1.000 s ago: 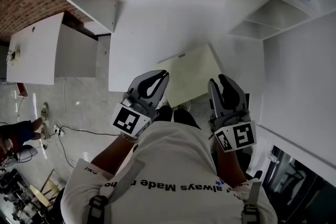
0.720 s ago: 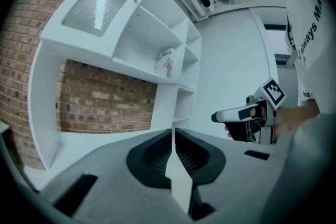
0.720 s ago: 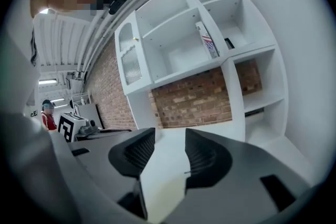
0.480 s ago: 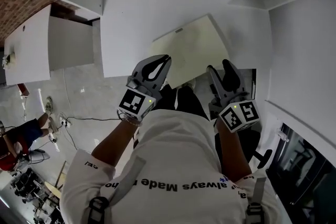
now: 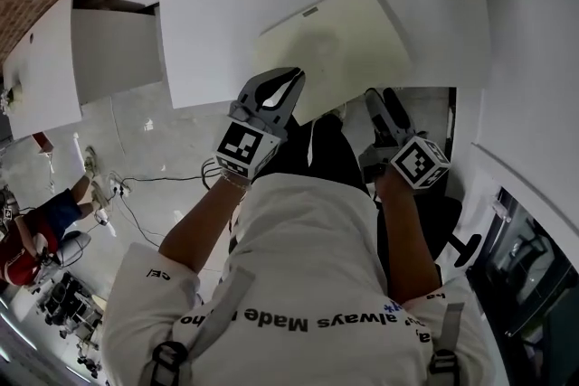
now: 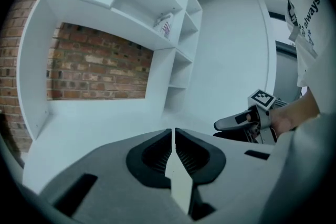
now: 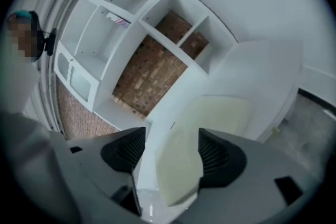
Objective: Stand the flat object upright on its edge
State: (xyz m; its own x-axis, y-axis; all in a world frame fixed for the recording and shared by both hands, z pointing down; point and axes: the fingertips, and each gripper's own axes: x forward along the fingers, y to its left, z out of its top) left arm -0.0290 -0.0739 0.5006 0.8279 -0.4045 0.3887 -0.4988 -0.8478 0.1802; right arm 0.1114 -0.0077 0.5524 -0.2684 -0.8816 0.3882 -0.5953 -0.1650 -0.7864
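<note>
At the near edge of the white tabletop point(image 5: 235, 4): cream flat board point(image 5: 335, 50), broad face up. Its near portion sticks out past the tabletop's edge toward the person. It lies flat or close to flat, not on its edge; whether any part is raised off the surface cannot be told.

Left gripper point(image 5: 288, 81): at the board's near-left corner. In the left gripper view, the left gripper point(image 6: 173, 136) has its jaws closed together on the board point(image 6: 181, 181), which shows edge-on as a thin pale strip pinched between the ribbed pads. The right gripper point(image 6: 236, 122) shows off to the right in that view, with the tabletop point(image 6: 105, 123) ahead.

Right gripper point(image 5: 382, 99): at the board's near-right corner, well apart from the left one. In the right gripper view, the right gripper point(image 7: 172, 131) has its jaws spread wide and clamped on nothing. The board point(image 7: 210, 113) runs away from the gap between them across the tabletop point(image 7: 262, 65). Contact between jaw and board cannot be told.

Background: white shelving point(image 7: 105, 18) and a brick wall point(image 7: 152, 71) behind it.
</note>
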